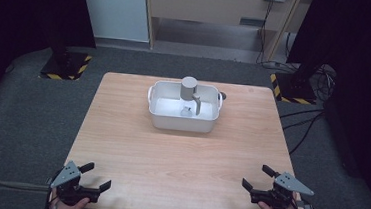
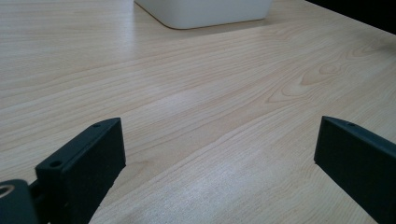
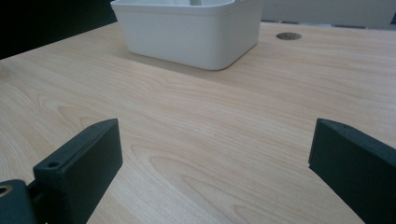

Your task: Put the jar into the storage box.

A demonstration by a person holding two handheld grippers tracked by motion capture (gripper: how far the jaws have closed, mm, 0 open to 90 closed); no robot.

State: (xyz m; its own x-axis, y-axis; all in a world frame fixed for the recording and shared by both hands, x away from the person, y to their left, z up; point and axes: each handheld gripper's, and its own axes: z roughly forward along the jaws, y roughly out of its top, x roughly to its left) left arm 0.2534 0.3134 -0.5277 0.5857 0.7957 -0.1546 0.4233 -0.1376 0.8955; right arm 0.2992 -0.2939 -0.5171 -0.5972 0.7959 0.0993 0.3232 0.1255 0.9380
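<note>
Pale wooden surface (image 1: 135,145): white rectangular plastic tub (image 1: 182,120) sits at far centre, well apart from my left gripper (image 1: 93,175) and right gripper (image 1: 257,177); both jaws wide, holding nothing.

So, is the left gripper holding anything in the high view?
No, the left gripper rests open at the near edge of the table, far from the white tub.

A white tub (image 1: 182,120) stands upright at the tabletop's (image 1: 169,158) far middle, holding a grey faucet (image 1: 191,92) standing upright inside.
</note>
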